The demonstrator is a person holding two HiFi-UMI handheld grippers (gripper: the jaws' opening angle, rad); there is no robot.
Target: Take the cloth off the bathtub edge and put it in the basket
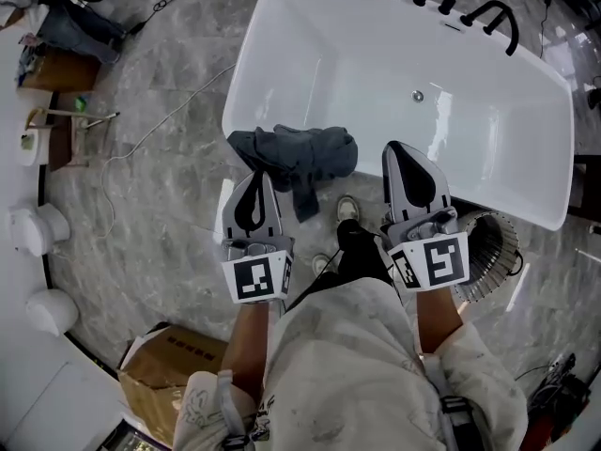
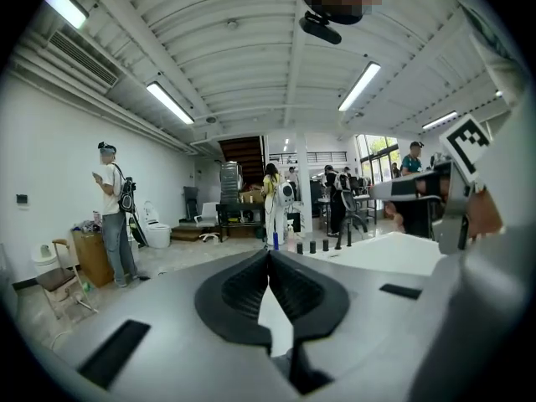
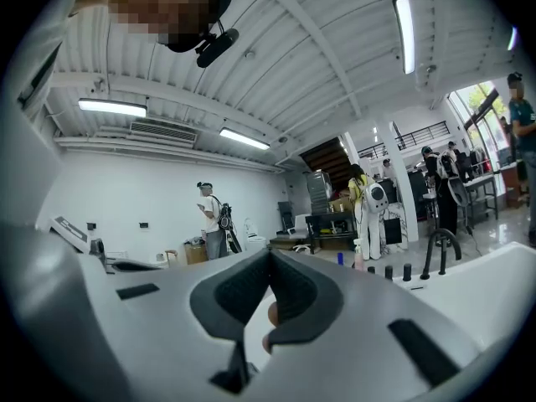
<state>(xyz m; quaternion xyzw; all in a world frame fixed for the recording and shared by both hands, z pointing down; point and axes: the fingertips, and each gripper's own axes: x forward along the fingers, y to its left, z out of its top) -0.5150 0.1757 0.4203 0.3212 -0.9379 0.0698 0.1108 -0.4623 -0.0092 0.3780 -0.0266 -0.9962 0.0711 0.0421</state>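
Observation:
A dark grey cloth (image 1: 299, 157) lies bunched over the near left rim of the white bathtub (image 1: 376, 54). My left gripper (image 1: 259, 175) is shut and holds nothing; its tip hangs just in front of the cloth's lower left edge. Right of the cloth, over the tub's near rim, my right gripper (image 1: 394, 147) is also shut and holds nothing. A round wire basket (image 1: 490, 244) stands on the floor just right of the right gripper. Both gripper views look level across the room, with the jaw tips of the left gripper (image 2: 270, 252) and the right gripper (image 3: 269, 252) together; the cloth is hidden there.
A black faucet (image 1: 495, 15) and knobs sit on the tub's far rim. A cardboard box (image 1: 167, 372) lies at the lower left, white toilets (image 1: 36, 229) along the left, a cable (image 1: 150, 134) across the marble floor. People stand far across the room (image 2: 111, 212).

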